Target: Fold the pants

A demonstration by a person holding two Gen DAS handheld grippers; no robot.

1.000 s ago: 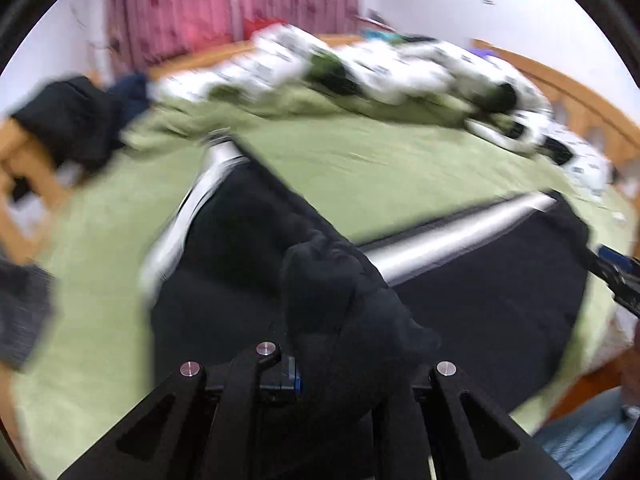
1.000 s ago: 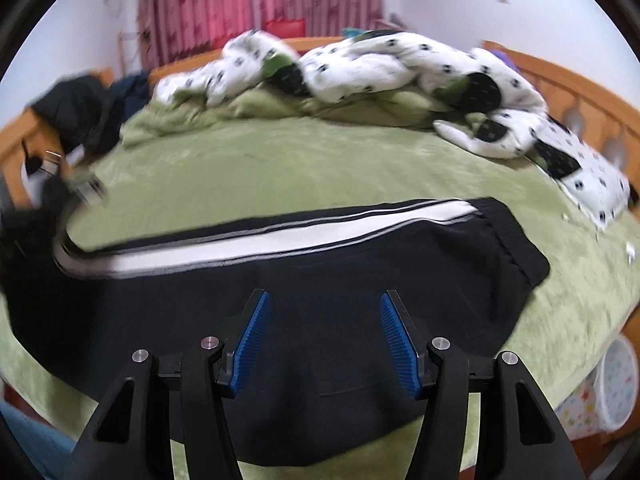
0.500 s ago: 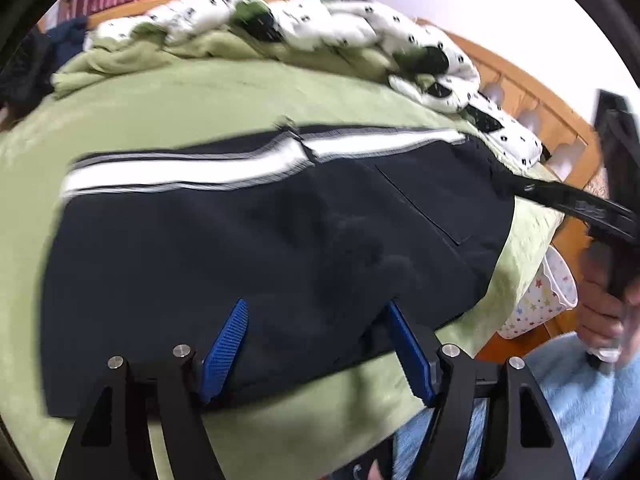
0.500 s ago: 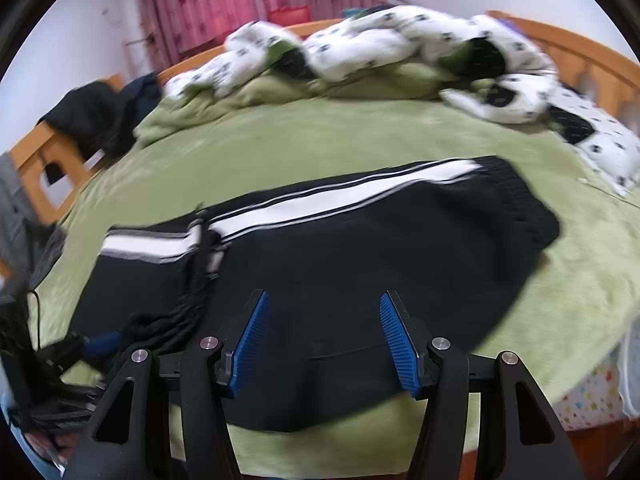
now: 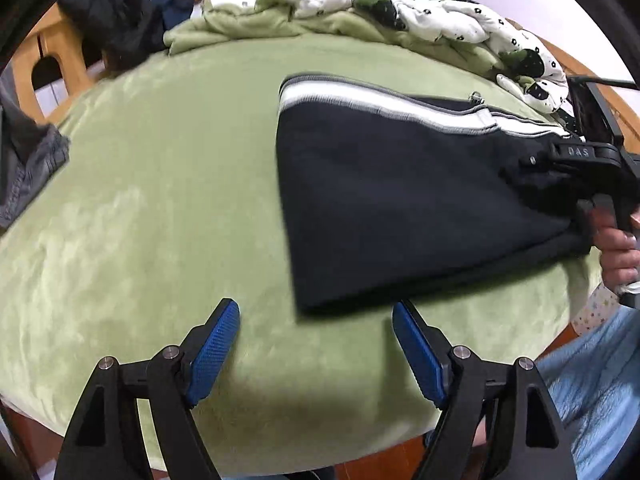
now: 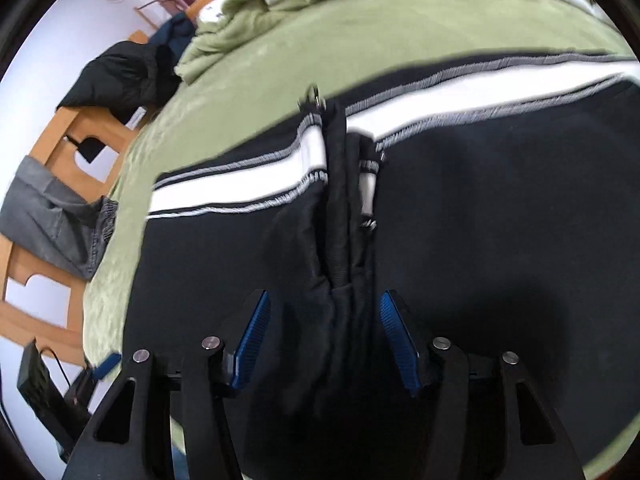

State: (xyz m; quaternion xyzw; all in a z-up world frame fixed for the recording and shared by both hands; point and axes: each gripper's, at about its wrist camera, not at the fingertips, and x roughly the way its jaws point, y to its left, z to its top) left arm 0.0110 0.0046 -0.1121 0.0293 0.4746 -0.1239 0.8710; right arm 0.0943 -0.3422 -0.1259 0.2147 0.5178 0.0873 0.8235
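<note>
Black pants (image 5: 400,192) with a white side stripe lie folded over on the green bed. My left gripper (image 5: 316,344) is open and empty, hovering over bare blanket just in front of the pants' folded edge. My right gripper (image 6: 326,340) is open, low over the pants (image 6: 480,240), its blue pads (image 6: 252,336) on either side of a bunched ridge of black cloth with a zipper. The right gripper also shows in the left wrist view (image 5: 576,164), lying on the pants' right end.
A green blanket (image 5: 140,200) covers the bed. A white spotted duvet (image 5: 440,16) is heaped at the back. Dark clothes (image 5: 116,20) hang on the wooden bed frame (image 6: 52,168), and grey pants (image 6: 52,220) drape over it at left.
My left gripper let go of the pants leg after laying it over and has drawn back toward the bed's near edge. My right gripper moved down and in over the bunched cloth.
</note>
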